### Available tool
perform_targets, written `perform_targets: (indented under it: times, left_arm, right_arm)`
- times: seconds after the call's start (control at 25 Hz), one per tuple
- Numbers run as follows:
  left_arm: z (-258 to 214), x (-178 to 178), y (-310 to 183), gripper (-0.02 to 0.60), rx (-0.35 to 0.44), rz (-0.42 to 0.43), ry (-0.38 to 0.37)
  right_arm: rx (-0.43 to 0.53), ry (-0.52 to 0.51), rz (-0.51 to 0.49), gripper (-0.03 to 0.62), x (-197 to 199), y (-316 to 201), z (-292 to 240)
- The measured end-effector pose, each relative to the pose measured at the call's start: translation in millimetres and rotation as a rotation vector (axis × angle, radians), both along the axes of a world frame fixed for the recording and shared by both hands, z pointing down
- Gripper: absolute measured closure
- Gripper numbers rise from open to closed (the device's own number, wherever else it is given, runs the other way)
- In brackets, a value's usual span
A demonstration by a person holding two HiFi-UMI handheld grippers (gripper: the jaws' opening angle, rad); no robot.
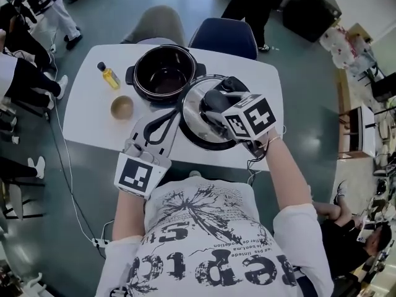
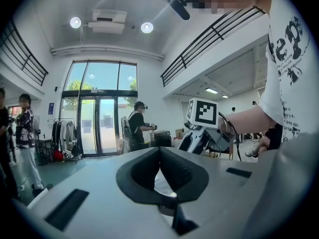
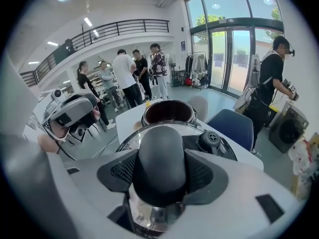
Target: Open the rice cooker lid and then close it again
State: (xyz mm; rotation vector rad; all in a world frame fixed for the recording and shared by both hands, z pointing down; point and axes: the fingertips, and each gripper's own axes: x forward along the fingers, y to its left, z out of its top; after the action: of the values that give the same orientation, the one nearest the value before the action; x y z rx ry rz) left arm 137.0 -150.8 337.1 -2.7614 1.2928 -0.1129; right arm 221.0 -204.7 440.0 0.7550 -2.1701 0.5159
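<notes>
The black rice cooker pot (image 1: 164, 73) stands open on the white table (image 1: 86, 113); in the right gripper view the pot (image 3: 168, 111) sits beyond the lid. The silver lid (image 1: 195, 113) hangs off the pot, at its front right. My right gripper (image 1: 216, 101) is shut on the lid's black handle (image 3: 160, 163), which fills the gap between the jaws. My left gripper (image 1: 162, 121) lies just left of the lid, level over the table. In the left gripper view its tips (image 2: 159, 151) meet with nothing between them, and the right gripper's marker cube (image 2: 204, 112) shows beyond.
A small oil bottle (image 1: 109, 75) and a wooden bowl (image 1: 122, 107) stand left of the pot. A blue chair (image 1: 224, 37) and a grey chair (image 1: 154, 23) are at the table's far side. People stand around the room. A cable (image 1: 65, 184) runs along the floor at left.
</notes>
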Motion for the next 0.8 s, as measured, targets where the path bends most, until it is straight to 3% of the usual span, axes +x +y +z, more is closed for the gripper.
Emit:
perform_targets:
  times: [0.44, 0.8]
  left_arm:
    - [-20.8, -80.9, -58.7, 0.568, 0.017, -0.007, 0.013]
    - [-11.2, -172.8, -110.4, 0.568, -0.003, -0.033, 0.025]
  right_arm:
    - [0.026, -0.009, -0.005, 0.303, -81.3, -60.2, -26.0]
    - [0.021, -0.028, 0.038, 0.303, -163.2, -120.2, -17.9]
